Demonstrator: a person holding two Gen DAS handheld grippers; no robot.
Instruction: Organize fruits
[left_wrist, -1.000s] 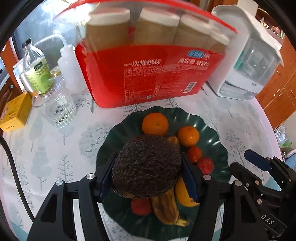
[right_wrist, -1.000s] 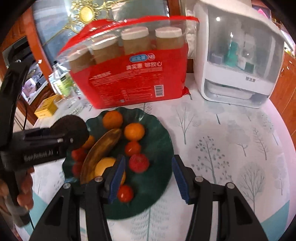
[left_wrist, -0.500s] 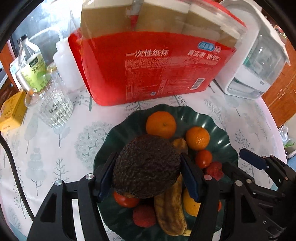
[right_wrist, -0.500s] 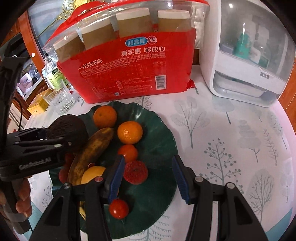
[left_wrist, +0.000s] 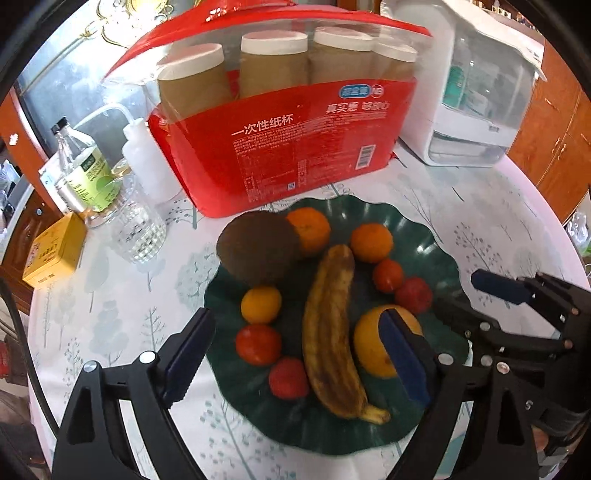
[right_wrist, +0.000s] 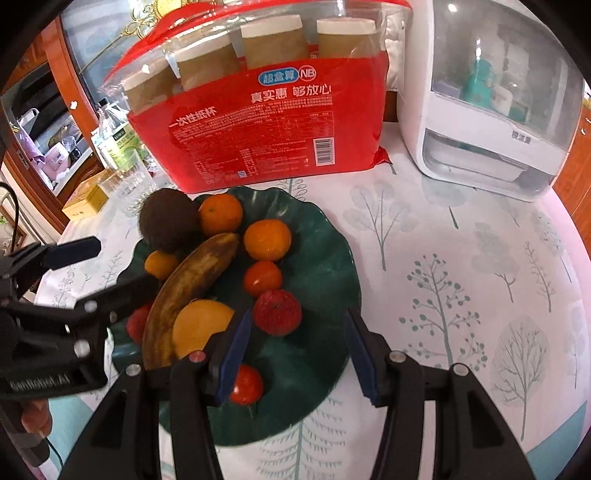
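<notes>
Left wrist view: my left gripper (left_wrist: 295, 347) has just been opening and now stands spread with nothing between its pads.
From the left, the avocado (left_wrist: 256, 251) lies at the far-left rim of the green plate (left_wrist: 439, 243), touching an orange (left_wrist: 310, 230); the banana (left_wrist: 332, 332) runs down the middle; my right gripper (right_wrist: 295, 354) hangs part-spread and empty over the plate's near-right edge.
</notes>
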